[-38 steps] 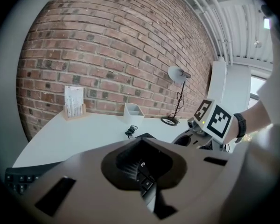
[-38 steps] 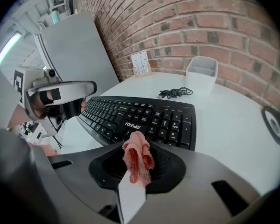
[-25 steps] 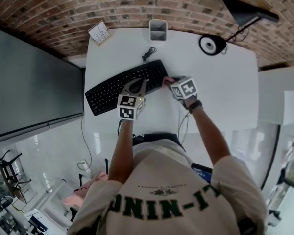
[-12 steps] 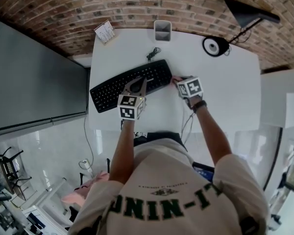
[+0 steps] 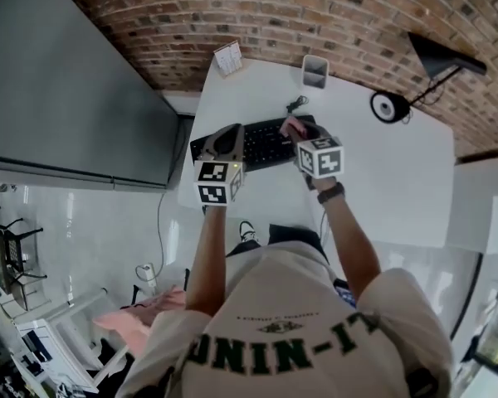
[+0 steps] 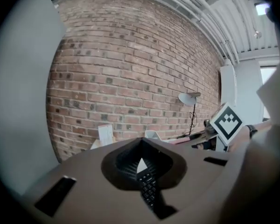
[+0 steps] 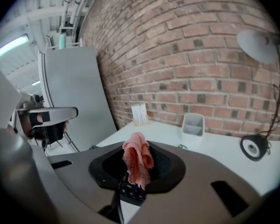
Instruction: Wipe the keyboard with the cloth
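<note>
Cloth [image 7: 136, 162]: pink, coarse open-weave fabric, matt.
Keyboard [image 5: 266, 145]: black plastic, matt.
Table [image 5: 382, 164]: white top, smooth, slight sheen.
Wall [image 5: 332, 15] behind the table's far edge: bare brick, rough.
Holder [image 5: 314, 71] at the far edge: grey, smooth, plastic by appearance.

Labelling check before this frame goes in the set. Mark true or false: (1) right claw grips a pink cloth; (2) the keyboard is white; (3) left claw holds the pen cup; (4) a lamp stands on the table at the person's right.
1. True. The right claw is shut on the pink cloth.
2. False. The keyboard is black; the table under it is white.
3. False. The left claw is shut with nothing in it, above the keyboard. The pen cup stands apart at the table's far edge.
4. True. The lamp stands at the far right.
</note>
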`<state>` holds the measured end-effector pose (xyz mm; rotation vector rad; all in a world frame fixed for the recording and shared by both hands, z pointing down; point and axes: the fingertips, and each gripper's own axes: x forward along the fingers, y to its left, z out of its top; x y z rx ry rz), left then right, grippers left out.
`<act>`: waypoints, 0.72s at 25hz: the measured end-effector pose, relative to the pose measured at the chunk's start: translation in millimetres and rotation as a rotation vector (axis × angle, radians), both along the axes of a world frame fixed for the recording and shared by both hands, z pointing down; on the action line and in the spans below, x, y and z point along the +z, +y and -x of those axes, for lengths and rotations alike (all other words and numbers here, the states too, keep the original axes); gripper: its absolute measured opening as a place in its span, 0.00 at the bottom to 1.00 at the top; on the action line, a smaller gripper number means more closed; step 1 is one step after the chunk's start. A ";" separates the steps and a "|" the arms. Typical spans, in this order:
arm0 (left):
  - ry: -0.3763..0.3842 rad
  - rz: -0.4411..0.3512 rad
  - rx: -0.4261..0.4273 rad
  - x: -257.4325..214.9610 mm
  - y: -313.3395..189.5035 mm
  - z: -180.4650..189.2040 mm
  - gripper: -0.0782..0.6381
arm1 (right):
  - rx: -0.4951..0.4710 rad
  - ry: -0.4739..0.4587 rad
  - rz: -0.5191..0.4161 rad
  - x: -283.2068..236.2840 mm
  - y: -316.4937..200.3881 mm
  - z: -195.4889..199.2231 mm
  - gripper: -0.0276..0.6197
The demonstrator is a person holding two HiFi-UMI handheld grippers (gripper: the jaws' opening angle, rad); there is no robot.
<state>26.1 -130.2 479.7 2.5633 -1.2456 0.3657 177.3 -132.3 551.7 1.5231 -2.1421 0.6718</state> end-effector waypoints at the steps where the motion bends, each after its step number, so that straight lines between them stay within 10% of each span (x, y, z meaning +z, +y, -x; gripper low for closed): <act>1: 0.000 -0.018 -0.026 -12.3 1.2 13.0 0.11 | -0.008 -0.006 -0.045 -15.9 -3.2 14.6 0.13; 10: 0.018 -0.181 -0.212 -99.3 29.5 102.8 0.11 | -0.059 -0.019 -0.401 -149.9 2.5 109.9 0.13; 18: 0.041 -0.250 -0.279 -125.6 45.2 133.0 0.11 | -0.053 -0.028 -0.501 -188.2 20.7 126.5 0.13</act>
